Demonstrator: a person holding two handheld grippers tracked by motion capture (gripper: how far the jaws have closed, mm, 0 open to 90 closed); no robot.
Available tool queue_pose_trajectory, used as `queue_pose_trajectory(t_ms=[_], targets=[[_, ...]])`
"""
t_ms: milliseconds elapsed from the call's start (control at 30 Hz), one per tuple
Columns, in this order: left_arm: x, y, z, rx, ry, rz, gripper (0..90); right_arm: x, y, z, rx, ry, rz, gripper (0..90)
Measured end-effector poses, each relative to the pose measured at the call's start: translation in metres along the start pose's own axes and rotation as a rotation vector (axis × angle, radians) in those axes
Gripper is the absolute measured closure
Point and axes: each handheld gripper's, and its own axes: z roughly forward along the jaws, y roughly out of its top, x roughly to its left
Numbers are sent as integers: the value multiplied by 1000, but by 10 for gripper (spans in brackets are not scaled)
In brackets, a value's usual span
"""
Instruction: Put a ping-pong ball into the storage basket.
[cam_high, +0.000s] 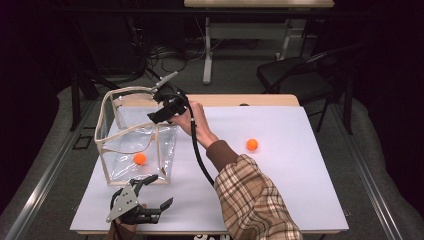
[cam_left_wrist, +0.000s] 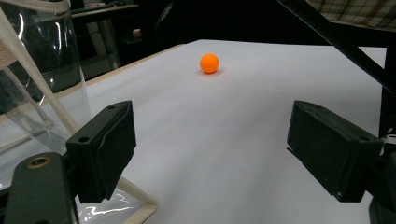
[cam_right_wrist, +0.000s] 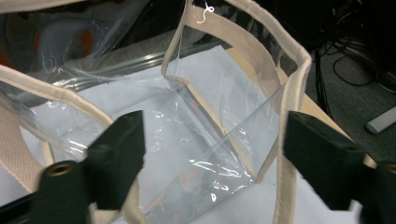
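A clear plastic bag (cam_high: 131, 134) with cream trim stands open on the left of the white sheet (cam_high: 280, 175). One orange ball (cam_high: 140, 158) shows through its front wall, apparently on the bag's floor. A second orange ball (cam_high: 252, 144) lies on the sheet to the right, and it appears ahead of the jaws as the ball (cam_left_wrist: 209, 63). My right gripper (cam_high: 161, 112) hovers over the bag's mouth, open, with the bag's rim (cam_right_wrist: 289, 93) under my right gripper (cam_right_wrist: 212, 154) and nothing pressed by its pads. My left gripper (cam_high: 159, 191) rests near the front edge, open and empty, shown as my left gripper (cam_left_wrist: 210, 140) beside the bag's corner (cam_left_wrist: 42, 70).
The right gripper's black cable (cam_high: 197, 150) runs along a plaid sleeve (cam_high: 255, 200) across the table's middle. A black chair (cam_high: 300, 75) stands behind the table at the right. Cables (cam_high: 170, 55) and another table's leg (cam_high: 207, 50) lie on the floor beyond.
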Motion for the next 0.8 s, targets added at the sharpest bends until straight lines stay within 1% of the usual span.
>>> queue_pose_trajectory(t_ms=[100, 300, 433, 500, 700, 767, 800], targets=[[0, 0, 0, 0, 0, -1, 155, 0, -2, -7, -13, 4, 5, 152], [0, 0, 0, 1, 1, 0, 155, -3, -7, -25, -32, 13, 12, 141], [0, 0, 1, 0, -1, -3, 155, -4, -15, -37, -33, 10, 3, 136], [0, 0, 1, 2, -2, -3, 155, -5, -21, -42, -44, 3, 1, 137], [0, 0, 1, 6, 0, 1, 155, -9, -38, -51, -50, -15, 5, 131], [0, 0, 1, 6, 0, 1, 155, -10, -41, -53, -50, -17, 11, 131], [0, 0, 1, 6, 0, 1, 155, -10, -41, -53, -50, -17, 11, 113]])
